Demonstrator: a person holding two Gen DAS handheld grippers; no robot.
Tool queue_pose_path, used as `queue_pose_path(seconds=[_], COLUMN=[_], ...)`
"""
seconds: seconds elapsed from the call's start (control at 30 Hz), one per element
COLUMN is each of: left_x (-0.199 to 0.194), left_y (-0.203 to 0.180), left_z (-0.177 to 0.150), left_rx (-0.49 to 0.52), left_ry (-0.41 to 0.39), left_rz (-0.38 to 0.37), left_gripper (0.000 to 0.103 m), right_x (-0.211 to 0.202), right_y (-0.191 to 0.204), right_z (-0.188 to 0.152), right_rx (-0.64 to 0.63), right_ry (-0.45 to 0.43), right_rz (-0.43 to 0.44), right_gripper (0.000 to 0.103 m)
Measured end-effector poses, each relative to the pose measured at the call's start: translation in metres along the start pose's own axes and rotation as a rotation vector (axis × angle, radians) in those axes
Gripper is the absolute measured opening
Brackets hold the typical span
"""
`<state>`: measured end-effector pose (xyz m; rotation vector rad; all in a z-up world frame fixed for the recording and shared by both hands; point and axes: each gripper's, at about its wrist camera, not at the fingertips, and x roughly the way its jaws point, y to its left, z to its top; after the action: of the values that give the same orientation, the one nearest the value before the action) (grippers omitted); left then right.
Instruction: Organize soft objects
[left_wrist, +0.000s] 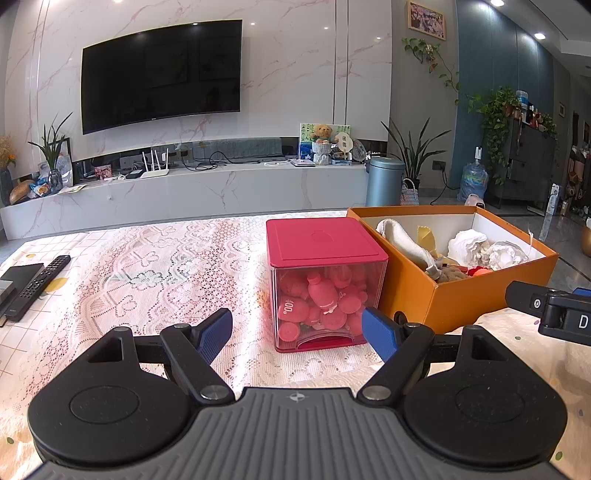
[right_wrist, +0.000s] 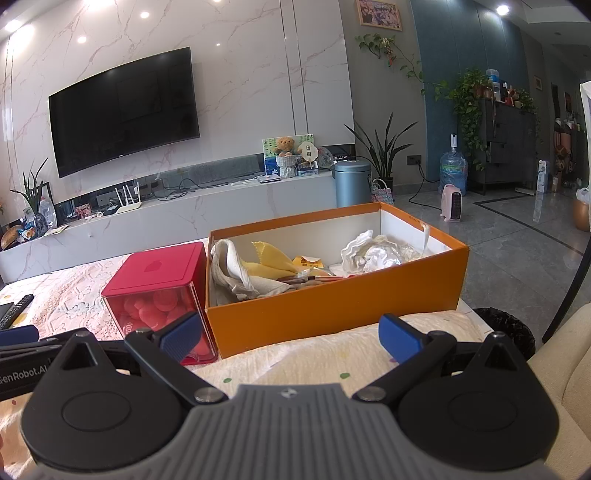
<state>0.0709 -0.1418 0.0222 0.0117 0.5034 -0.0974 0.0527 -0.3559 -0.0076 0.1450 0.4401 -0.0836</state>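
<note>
The left tool (left_wrist: 297, 334) hovers low over the lace-covered surface (left_wrist: 166, 258) with its blue pads spread wide and nothing between them. The right tool (right_wrist: 290, 338) is likewise spread wide and empty, held above the near part of the surface where a cream cloth with coloured dots (right_wrist: 332, 362) lies.

Just ahead of the left tool stands a clear cube container (left_wrist: 325, 291) with a red lid, upright, its open slot at the bottom facing the camera; it is filled with red soft toys (left_wrist: 317, 295), some shaped like small bottles, lying at mixed angles. Touching or just beside its right side sits an open orange box (right_wrist: 332, 306), near the surface's right edge. Its long axis runs roughly left to right in the right wrist view, slanting away toward the far right corner.

Inside the box, at the left end, a greyish-white cloth (right_wrist: 236, 269) is draped over the rim and down onto the floor of the box, running front to back. Beside it lies a yellow cloth (right_wrist: 269, 260), then some small mixed items in the middle that are too cluttered to name. At the right end sits a crumpled white bundle (right_wrist: 373, 253).

Toward the surface's far left edge lies a black remote (left_wrist: 38, 286), pointing away and to the right.
</note>
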Motion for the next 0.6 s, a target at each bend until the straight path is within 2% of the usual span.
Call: queue_pose_path(seconds=[0.6], left_x=[-0.0025], left_y=[-0.0033], left_z=[0.0014], left_rx=[0.001], left_ry=[0.002], left_rz=[-0.006], left_gripper=[0.093], right_x=[0.0], right_y=[0.0003], right_z=[-0.0001], right_rx=[0.001], right_ry=[0.002], right_rz=[0.001], right_gripper=[0.1])
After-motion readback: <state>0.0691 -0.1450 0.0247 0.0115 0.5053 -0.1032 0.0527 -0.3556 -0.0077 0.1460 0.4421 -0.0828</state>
